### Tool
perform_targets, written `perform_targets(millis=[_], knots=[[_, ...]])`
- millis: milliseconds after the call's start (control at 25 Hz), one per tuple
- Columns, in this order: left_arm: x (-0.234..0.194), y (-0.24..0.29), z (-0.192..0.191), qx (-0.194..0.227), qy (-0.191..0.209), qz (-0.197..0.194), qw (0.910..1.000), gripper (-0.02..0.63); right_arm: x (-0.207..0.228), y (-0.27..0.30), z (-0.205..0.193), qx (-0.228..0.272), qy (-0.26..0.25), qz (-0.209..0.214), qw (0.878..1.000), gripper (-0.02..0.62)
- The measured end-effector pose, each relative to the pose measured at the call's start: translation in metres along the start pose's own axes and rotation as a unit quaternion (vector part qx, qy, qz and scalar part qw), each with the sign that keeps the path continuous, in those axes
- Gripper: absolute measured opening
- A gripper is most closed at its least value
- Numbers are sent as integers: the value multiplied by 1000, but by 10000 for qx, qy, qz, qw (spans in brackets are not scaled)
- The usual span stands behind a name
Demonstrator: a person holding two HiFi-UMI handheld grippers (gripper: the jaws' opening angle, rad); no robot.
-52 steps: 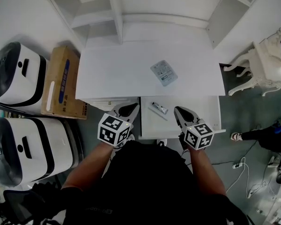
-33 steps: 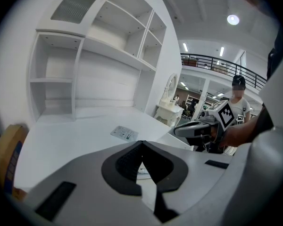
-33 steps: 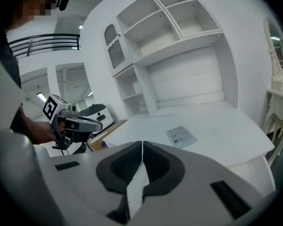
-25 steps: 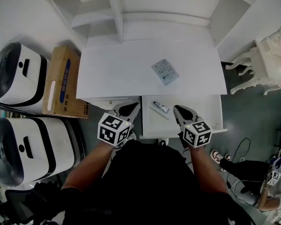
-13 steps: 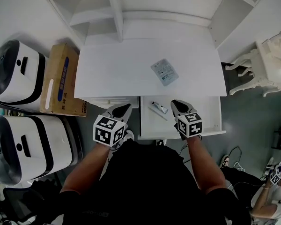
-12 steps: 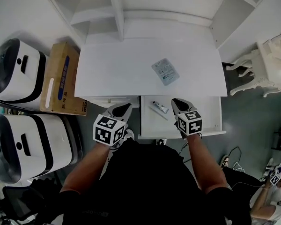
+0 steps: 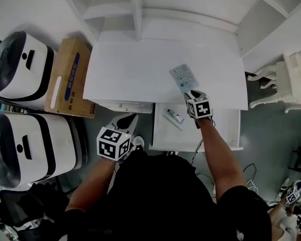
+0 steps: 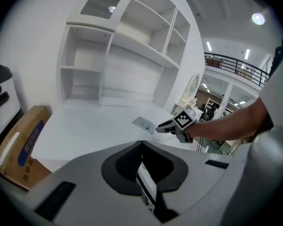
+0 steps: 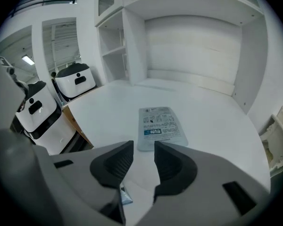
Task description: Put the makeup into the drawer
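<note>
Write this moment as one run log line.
right gripper: jaws just opening, empty, near sachet on desk | left gripper: shut, empty | tube: in open drawer

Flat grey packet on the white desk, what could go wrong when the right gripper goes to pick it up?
The jaws of the right gripper have just been opening, with nothing between them yet. The flat grey printed packet lies flush on the white desk, so the jaws may push it along rather than catch its edge. Gripped by one edge only, it might slip out before reaching the open white drawer, where a small tube already lies.
</note>
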State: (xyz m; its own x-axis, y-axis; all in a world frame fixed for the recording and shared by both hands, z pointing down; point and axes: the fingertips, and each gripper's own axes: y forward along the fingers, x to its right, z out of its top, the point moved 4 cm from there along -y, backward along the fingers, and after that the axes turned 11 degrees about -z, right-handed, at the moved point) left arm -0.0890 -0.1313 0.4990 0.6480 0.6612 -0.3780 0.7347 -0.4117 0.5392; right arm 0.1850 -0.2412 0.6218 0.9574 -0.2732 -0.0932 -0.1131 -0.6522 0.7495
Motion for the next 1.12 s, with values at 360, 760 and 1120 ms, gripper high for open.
perform_targets(millis=[360, 760, 1120], knots=[[-12, -14, -9, 32, -243, 304, 9992, 6, 1, 44, 6, -477, -356, -50, 9982, 132], [-22, -23, -9, 106, -328, 484, 9982, 6, 8, 52, 5, -611, -98, 112, 9980, 145], [-15, -20, -11, 57, -299, 374, 9988, 6, 5, 53, 6, -734, 68, 165, 9971, 28]])
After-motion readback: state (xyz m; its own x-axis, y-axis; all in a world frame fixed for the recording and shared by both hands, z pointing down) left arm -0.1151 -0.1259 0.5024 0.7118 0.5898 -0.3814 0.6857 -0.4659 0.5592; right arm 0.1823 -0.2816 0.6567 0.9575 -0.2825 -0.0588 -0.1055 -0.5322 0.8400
